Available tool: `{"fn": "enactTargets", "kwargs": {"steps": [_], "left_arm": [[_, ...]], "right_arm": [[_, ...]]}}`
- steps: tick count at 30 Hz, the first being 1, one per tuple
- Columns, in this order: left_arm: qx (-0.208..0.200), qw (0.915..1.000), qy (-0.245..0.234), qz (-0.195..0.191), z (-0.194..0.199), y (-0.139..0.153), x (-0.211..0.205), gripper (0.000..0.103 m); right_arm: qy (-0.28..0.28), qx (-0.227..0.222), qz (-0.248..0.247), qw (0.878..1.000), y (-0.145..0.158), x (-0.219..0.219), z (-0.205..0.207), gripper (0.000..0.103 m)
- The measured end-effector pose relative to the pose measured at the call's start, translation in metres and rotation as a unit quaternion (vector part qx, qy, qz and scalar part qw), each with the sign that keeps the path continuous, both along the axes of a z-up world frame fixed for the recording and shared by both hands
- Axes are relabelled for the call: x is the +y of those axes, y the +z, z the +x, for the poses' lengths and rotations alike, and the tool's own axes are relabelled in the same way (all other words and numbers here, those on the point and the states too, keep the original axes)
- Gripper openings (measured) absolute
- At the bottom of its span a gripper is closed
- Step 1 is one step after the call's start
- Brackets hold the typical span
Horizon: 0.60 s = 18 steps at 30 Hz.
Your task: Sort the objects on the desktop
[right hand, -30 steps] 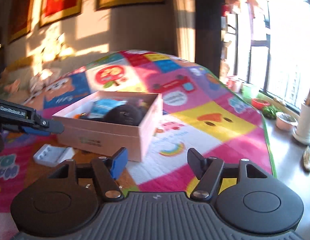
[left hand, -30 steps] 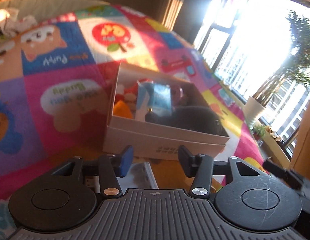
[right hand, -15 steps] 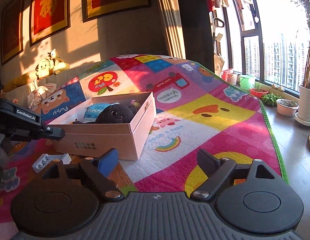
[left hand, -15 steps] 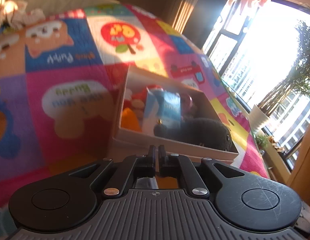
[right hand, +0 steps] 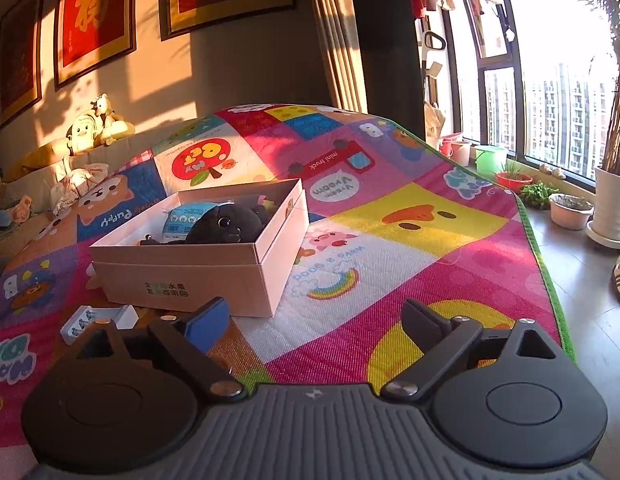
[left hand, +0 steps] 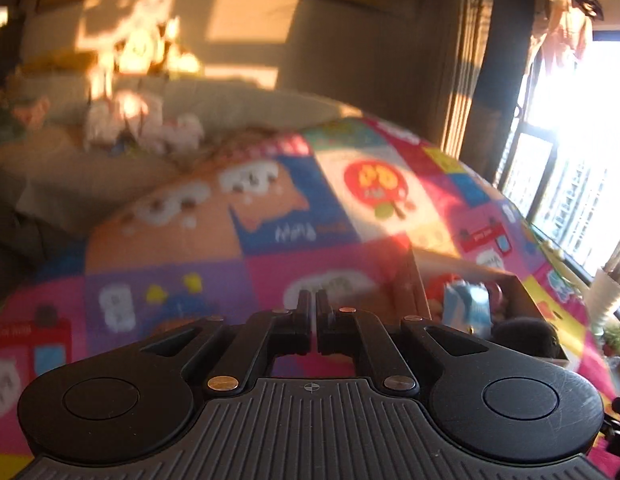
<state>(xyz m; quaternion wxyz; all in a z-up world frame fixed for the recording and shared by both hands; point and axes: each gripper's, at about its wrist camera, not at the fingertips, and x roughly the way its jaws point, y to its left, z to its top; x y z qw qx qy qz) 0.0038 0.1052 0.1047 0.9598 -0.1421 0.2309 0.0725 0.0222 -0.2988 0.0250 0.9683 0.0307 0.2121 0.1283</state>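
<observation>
On the play mat (right hand: 410,264), my right gripper (right hand: 316,322) hangs wide apart, empty, near the box (right hand: 213,264) holding a black plush (right hand: 223,224). My left gripper (left hand: 313,320) is pressed together on nothing, box (left hand: 526,300) to its right.

The left wrist view is motion-blurred: the soft toys (left hand: 141,124) on the sofa are only pale smears, and the play mat (left hand: 189,248) prints cannot be read. The cardboard box (left hand: 522,292) there is partly hidden behind the gripper body. In the right wrist view, the small white tray (right hand: 97,318) is partly covered by the gripper, its contents too small to identify. The black plush toy (right hand: 225,224) hides much of the box's other contents.
</observation>
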Motion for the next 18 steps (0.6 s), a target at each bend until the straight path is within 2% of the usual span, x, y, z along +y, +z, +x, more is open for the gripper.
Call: {"fn": "enactTargets", "kwargs": {"steps": [2,3,5,9,14,18], "left_arm": [[0.015,0.9978,-0.052,-0.040,0.005,-0.010,-0.009,0.011],[0.020,0.9951,-0.078,-0.056,0.009,-0.016,-0.018,0.025],[0.028,0.9892,-0.123,-0.074,0.021,-0.030,-0.043,0.037],[0.048,0.9838,-0.164,-0.054,0.050,-0.049,-0.089,0.042],[0.065,0.9838,-0.162,-0.039,0.066,-0.060,-0.111,0.046],[0.079,0.9847,-0.149,-0.042,0.075,-0.058,-0.111,0.037]], "right_arm": [[0.000,0.000,-0.004,1.000,0.000,0.002,0.000,0.095],[0.000,0.000,-0.007,1.000,0.000,0.002,0.000,0.095],[-0.002,0.002,-0.011,1.000,-0.001,0.004,0.000,0.096],[-0.006,-0.001,-0.009,1.000,0.000,0.002,0.000,0.099],[-0.005,0.000,-0.002,1.000,0.000,-0.001,0.000,0.100],[-0.003,0.001,0.001,1.000,0.000,-0.001,0.001,0.101]]}}
